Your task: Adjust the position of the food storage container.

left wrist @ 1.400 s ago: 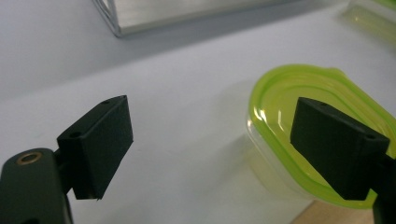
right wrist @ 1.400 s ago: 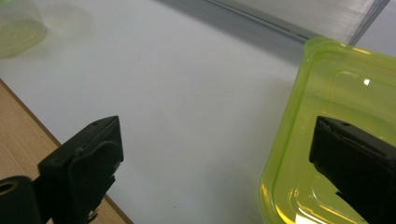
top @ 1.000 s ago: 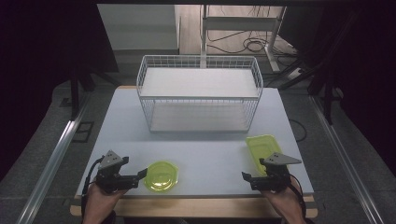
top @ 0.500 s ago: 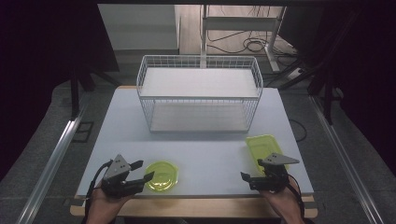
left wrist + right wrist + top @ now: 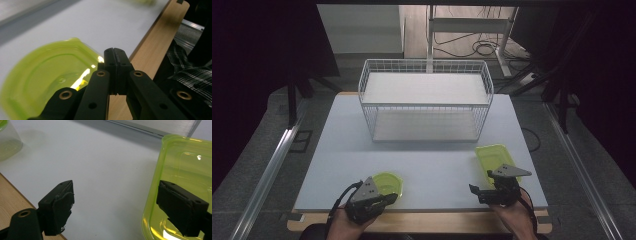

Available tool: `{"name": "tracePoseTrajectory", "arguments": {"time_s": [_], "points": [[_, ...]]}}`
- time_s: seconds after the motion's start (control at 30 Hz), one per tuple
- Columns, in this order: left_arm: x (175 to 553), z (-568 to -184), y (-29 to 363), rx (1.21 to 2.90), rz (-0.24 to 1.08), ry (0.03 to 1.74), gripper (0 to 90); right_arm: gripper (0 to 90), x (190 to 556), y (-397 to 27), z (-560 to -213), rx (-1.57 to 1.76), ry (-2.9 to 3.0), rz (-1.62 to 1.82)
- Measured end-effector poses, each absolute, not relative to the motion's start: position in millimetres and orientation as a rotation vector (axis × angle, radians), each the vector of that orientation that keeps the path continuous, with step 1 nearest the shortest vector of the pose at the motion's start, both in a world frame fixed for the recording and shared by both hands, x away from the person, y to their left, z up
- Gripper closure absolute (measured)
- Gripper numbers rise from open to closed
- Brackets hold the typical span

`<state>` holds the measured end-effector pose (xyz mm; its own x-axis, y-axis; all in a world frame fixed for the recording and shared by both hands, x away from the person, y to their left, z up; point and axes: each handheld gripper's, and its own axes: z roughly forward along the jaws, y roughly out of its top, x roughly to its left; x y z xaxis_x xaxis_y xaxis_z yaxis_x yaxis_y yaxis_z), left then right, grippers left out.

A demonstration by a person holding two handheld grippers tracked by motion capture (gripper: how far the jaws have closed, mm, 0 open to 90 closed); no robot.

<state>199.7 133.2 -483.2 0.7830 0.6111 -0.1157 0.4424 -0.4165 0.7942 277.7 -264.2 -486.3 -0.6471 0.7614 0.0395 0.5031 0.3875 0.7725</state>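
At the bottom of the high view, just above the table's wooden front edge [image 5: 150,50], the left gripper [image 5: 394,197] is held against the near rim of the round green bowl [image 5: 388,182]. Its jaws have just been closing and are now clenched pad to pad. In the left gripper view [image 5: 113,51] nothing is seen between them, and the bowl [image 5: 47,80] lies to the lower left of the tips. A missed grasp is therefore to be feared. If the hand is pushed on with the jaws shut, the light bowl could be shoved across the white table [image 5: 432,160] rather than lifted. A pull back could drag it toward the front edge.

At the lower right of the high view, the right gripper [image 5: 492,184] is held released and spread wide. In the right gripper view [image 5: 115,186] one jaw hangs over the inside of the rectangular green container [image 5: 185,170] and the other over bare table. The container's near wall stands between them, and no pad is seen pressing on it. If they are closed on that single thin wall, the container [image 5: 493,156] could tip or slip out, since it is judged to be light and smooth.

Farther up, at the centre of the high view, a white wire basket [image 5: 427,100] stands well apart from both containers.
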Motion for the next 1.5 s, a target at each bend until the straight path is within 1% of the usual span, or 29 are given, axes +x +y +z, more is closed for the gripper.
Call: {"name": "tracePoseTrajectory", "arguments": {"time_s": [0.17, 0.4, 0.87, 1.03, 1.5], "points": [[200, -490, 123, 2.118, 0.229, 0.786, 90.0, 14.8, 278, -264, -488, 1.104, 2.337, 1.11], [203, -494, 126, 2.124, 0.217, 0.838, 90.0, 14.9, 278, -263, -489, 1.103, 2.338, 1.102], [221, -502, 152, 2.064, 0.217, 0.965, 90.0, 15.3, 278, -263, -489, 1.106, 2.339, 1.098], [230, -503, 165, 2.044, 0.235, 1.003, 89.9, 15.9, 279, -263, -489, 1.108, 2.337, 1.097], [253, -501, 198, 1.992, 0.351, 1.09, 89.9, 19.0, 279, -263, -488, 1.118, 2.327, 1.114]]}}
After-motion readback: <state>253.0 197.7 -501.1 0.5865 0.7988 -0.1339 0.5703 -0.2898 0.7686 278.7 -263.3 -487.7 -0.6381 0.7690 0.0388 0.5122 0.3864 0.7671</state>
